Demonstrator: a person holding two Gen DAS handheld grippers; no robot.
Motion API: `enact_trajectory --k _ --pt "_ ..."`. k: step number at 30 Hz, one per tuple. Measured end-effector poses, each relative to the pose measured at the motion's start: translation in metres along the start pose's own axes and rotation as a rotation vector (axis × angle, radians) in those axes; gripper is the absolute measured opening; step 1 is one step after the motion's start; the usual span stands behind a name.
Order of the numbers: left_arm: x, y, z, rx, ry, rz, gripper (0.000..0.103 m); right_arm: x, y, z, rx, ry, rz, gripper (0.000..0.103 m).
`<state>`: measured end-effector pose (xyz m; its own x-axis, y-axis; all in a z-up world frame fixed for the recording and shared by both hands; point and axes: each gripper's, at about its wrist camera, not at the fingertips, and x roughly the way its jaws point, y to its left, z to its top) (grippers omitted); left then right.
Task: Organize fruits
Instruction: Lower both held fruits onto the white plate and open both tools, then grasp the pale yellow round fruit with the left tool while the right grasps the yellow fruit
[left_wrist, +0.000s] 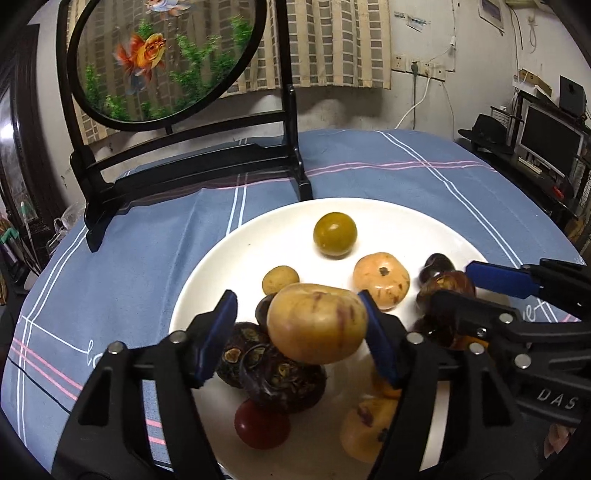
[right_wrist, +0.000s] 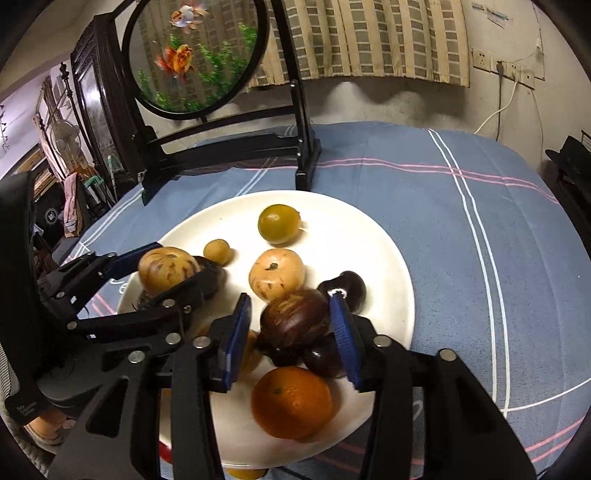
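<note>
A white plate on the blue cloth holds many fruits. My left gripper has its jaws open around a tan melon, which touches the right pad and rests on dark scaly fruits; the melon also shows in the right wrist view. My right gripper has its jaws open around a dark brown glossy fruit, touching the right pad. A green-yellow round fruit, a pale orange fruit, a small tan fruit, a red fruit and an orange lie on the plate.
A black stand with a round goldfish panel stands on the table behind the plate. The blue striped cloth extends right of the plate. Shelves with a monitor stand off the table at right.
</note>
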<state>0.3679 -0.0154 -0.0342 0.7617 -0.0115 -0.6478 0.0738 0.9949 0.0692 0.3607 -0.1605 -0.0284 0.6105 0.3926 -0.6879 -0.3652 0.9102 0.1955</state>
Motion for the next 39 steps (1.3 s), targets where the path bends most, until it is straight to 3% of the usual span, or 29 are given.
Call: enact_trajectory --k 2,4,16,27,35,39 --pt "0.0 0.001 -0.001 -0.003 -0.004 0.006 0.074 -0.001 -0.003 0.0 0.009 -0.012 -0.014 0.063" --pt "-0.006 0.003 -0.001 -0.01 -0.034 0.026 0.082 -0.005 -0.004 0.0 0.008 -0.023 -0.006 0.063" --pt "-0.051 0.002 -0.01 0.012 -0.111 0.079 0.088 -0.039 0.01 -0.006 0.016 -0.081 0.02 0.064" --pt "-0.111 -0.004 -0.049 0.037 -0.163 0.095 0.094 -0.096 0.016 -0.056 0.077 -0.137 0.075 0.065" --pt "-0.14 -0.02 -0.1 0.083 -0.091 -0.022 0.095 -0.116 0.005 -0.083 0.122 -0.135 0.072 0.067" --pt "-0.136 -0.031 -0.115 0.128 -0.036 -0.081 0.095 -0.134 -0.003 -0.097 0.157 -0.158 0.059 0.09"
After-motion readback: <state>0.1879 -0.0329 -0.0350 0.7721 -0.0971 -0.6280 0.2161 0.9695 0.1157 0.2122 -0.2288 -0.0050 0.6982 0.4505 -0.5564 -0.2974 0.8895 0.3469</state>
